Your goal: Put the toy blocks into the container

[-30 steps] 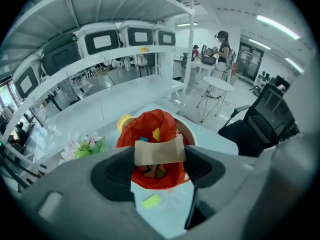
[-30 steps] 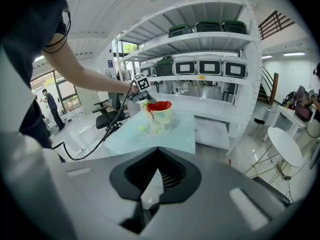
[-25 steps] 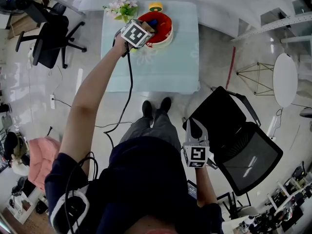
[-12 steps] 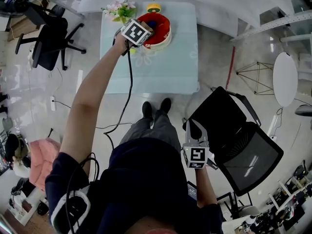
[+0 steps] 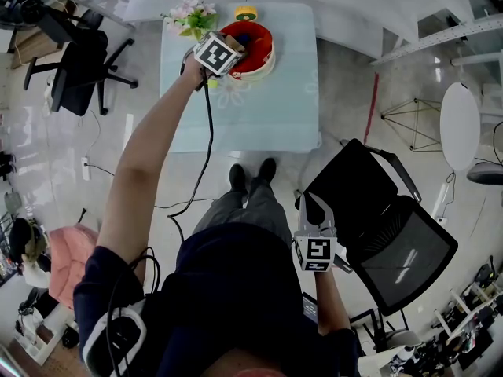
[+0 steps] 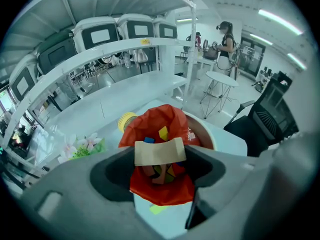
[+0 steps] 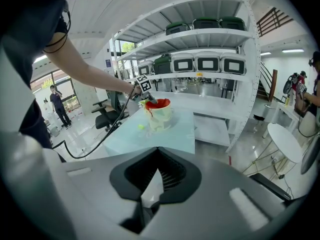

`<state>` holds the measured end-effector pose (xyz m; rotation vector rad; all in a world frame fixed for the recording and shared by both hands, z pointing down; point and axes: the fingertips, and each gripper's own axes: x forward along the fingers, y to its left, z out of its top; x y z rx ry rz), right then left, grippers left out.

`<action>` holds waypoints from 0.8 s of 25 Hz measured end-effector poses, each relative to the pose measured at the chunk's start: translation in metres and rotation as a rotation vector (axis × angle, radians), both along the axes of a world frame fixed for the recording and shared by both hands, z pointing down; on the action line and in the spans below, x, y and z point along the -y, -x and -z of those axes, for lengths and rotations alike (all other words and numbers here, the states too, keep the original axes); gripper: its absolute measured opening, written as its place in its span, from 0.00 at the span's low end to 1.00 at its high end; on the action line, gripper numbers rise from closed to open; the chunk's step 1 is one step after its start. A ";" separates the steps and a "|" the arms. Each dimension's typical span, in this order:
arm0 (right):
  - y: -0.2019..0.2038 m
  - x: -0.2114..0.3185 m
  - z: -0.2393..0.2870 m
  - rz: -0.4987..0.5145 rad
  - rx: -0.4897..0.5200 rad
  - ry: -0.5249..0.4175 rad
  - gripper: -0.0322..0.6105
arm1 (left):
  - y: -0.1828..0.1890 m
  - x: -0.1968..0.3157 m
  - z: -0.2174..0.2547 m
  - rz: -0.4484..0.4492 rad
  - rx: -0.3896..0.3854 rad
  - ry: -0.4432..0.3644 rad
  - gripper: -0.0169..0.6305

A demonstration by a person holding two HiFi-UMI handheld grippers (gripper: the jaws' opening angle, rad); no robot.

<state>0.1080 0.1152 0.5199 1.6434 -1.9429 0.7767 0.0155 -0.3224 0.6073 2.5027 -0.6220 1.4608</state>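
Toy block (image 6: 160,152), tan with an arched underside, is clamped across its ends in the left gripper (image 6: 161,165) and hangs right over the mouth of the container (image 6: 172,118), clear of the pile inside. Step in hand looks like the drop: block carried over, not yet let go. Next move is just to open the jaws, maybe lower a touch first so it lands inside the red liner and doesn't bounce off the rim. Right gripper (image 7: 149,186) is parked low, well away from the table (image 5: 267,108), jaws together on nothing. Count: one block in the jaws; at least five loose blocks in the container, blue and yellow on top, rest too jumbled to count; one container; one yellow ribbed piece (image 6: 127,120) just behind it; one small yellow-green piece (image 6: 157,209) on the table in front; one bunch of flowers (image 6: 82,146)
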 end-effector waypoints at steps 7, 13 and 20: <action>0.001 0.002 0.000 0.003 -0.001 -0.001 0.05 | 0.007 0.003 -0.004 0.006 0.033 -0.010 0.51; 0.004 0.002 0.001 0.000 -0.002 -0.011 0.05 | 0.003 0.003 0.010 -0.009 -0.013 -0.053 0.55; 0.005 0.000 -0.001 0.011 -0.003 0.010 0.05 | 0.001 -0.016 0.046 -0.040 -0.112 -0.121 0.53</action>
